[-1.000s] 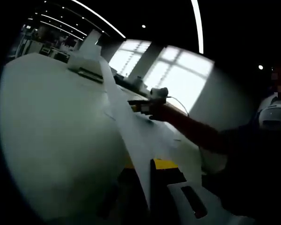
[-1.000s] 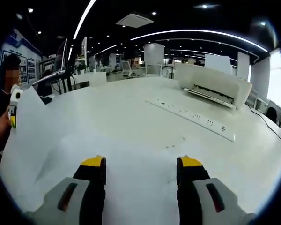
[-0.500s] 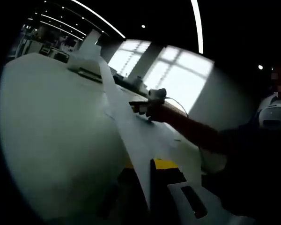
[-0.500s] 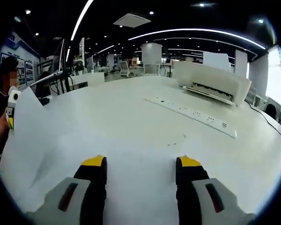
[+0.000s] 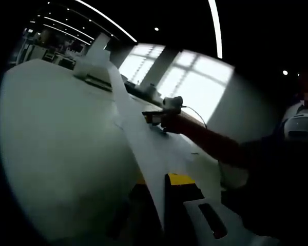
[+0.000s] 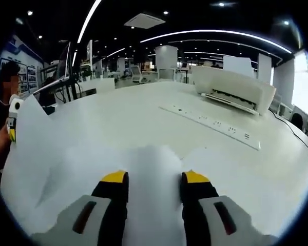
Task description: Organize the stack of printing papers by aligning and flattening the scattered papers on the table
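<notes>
At 6 o'clock in the right gripper view, we see the right gripper clenched on a raised paper; the left gripper grasps the sheet's edge. No writing is legible on the printer.

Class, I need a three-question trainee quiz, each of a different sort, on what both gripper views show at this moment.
1. True or false: the right gripper has a raised fold of the white printing paper between its yellow-tipped jaws.
2. The white printer stands on the: A) floor B) white table C) chair.
3. Fill in: in the left gripper view, the left gripper holds a sheet seen ____-on.

Key: 1 true; 2 B; 3 edge.
</notes>
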Available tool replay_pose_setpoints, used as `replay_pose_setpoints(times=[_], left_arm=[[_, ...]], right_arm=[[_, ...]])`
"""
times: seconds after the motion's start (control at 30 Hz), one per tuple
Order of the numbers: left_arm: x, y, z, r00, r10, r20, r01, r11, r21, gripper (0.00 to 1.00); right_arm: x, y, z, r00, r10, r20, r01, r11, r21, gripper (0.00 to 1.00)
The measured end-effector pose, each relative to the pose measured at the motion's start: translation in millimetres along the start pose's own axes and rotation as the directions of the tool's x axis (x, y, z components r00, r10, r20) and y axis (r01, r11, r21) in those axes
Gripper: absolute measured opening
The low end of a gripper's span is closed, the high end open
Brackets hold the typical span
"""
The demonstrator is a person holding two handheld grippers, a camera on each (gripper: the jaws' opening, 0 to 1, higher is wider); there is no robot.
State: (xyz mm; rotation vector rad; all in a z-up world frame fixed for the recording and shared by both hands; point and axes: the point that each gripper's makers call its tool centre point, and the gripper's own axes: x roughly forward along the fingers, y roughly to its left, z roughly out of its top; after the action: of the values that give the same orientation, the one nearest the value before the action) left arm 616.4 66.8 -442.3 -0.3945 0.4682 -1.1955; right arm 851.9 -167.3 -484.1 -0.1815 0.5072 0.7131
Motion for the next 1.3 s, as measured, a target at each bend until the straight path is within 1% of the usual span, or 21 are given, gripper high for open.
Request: replay_pose_setpoints(times=[0.27, 0.43, 0.57, 0.6, 0.73, 0.83, 0.93, 1.0, 1.17, 1.3], left_arm=[[0, -0.1, 0.2, 1.000, 0.001, 0.000, -0.001, 1.000, 0.003, 0.05], [2, -1.9, -0.4, 1.000, 0.001, 0.000, -0.001, 1.000, 0.004, 0.05], [1, -1.4, 0.1, 1.000, 0.002, 0.001, -0.002, 1.000, 0.005, 0.05], [1, -1.3, 0.2, 1.000, 0.002, 0.001, -0.002, 1.000, 0.005, 0.05], [1, -0.4, 0.3, 1.000, 0.001, 0.000, -0.001, 1.000, 0.007, 0.05], [0, -0.1, 0.3, 1.000, 0.001, 0.000, -0.001, 1.000, 0.007, 0.05], [0, 0.0, 0.4, 1.000, 0.000, 0.001, 0.000, 1.000, 0.008, 0.05], [0, 0.1, 0.5, 1.000, -0.001, 0.001, 0.001, 1.000, 0.009, 0.05], [0, 0.1, 0.4, 1.000, -0.004, 0.000, 0.004, 1.000, 0.008, 0.05], [-1, 0.3, 0.4, 1.000, -0.005, 0.001, 0.005, 1.000, 0.009, 0.05]], right_arm=[[1, 11, 1.1, 1.000, 0.011, -0.022, -0.012, 1.000, -0.024, 0.24], [0, 14, 3.1, 0.999, -0.023, -0.042, 0.018, 0.993, -0.115, 0.20], [-1, 15, 4.3, 0.996, -0.062, -0.057, 0.049, 0.979, -0.196, 0.18], [-2, 15, 4.4, 0.994, -0.083, -0.067, 0.066, 0.973, -0.220, 0.18], [-2, 15, 4.9, 0.989, -0.120, -0.084, 0.095, 0.962, -0.256, 0.19], [-3, 13, 4.4, 0.988, -0.130, -0.089, 0.104, 0.962, -0.251, 0.20], [-4, 9, 3.3, 0.988, -0.133, -0.083, 0.114, 0.973, -0.199, 0.21], [-4, 8, 2.7, 0.988, -0.128, -0.082, 0.111, 0.977, -0.183, 0.21], [-1, 11, 1.6, 0.990, -0.104, -0.092, 0.086, 0.979, -0.184, 0.13], [-3, 13, 2.2, 0.991, -0.099, -0.089, 0.081, 0.978, -0.190, 0.10]])
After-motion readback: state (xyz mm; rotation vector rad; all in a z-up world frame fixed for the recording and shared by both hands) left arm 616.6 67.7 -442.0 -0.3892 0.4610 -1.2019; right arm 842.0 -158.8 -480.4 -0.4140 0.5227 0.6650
